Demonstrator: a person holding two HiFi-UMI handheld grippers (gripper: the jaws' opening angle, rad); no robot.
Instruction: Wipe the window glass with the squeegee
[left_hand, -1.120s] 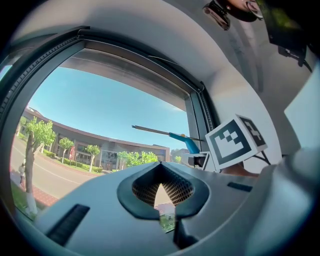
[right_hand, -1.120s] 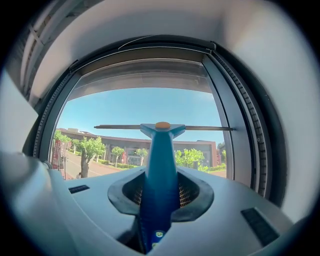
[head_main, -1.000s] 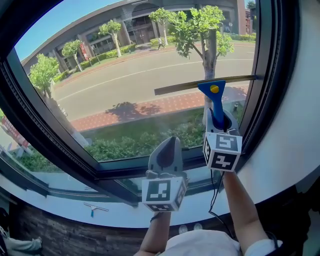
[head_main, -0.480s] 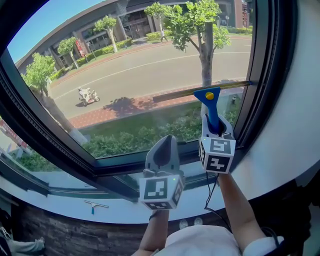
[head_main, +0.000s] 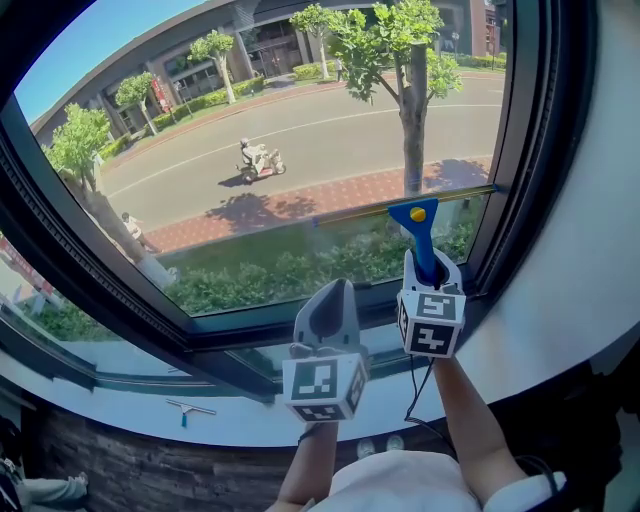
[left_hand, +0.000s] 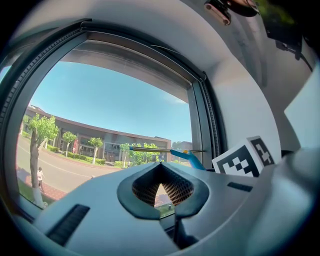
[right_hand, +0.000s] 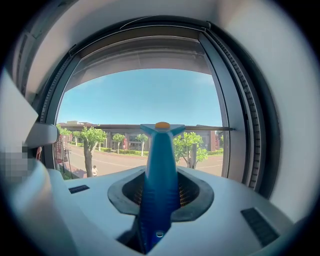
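Observation:
A squeegee with a blue handle (head_main: 418, 238) and a long thin blade (head_main: 400, 205) lies against the lower right of the window glass (head_main: 280, 140). My right gripper (head_main: 429, 265) is shut on the handle, and the blade's right end reaches the dark frame (head_main: 530, 150). In the right gripper view the handle (right_hand: 160, 170) rises out of the right gripper (right_hand: 161, 189) to the horizontal blade (right_hand: 120, 128). My left gripper (head_main: 333, 305) hangs lower left of it, shut and empty, near the bottom frame. The left gripper view shows the left gripper (left_hand: 161, 167) with the squeegee (left_hand: 187, 156) beyond.
The dark bottom frame (head_main: 230, 335) runs just below both grippers. A white wall (head_main: 590, 270) borders the window at the right. A second small squeegee (head_main: 189, 409) lies on the lower ledge at left. The right gripper's marker cube (left_hand: 245, 156) shows beside my left gripper.
The right gripper has drawn the squeegee down the glass toward the bottom frame. The left gripper has barely moved. Outside, a scooter rode along the road.

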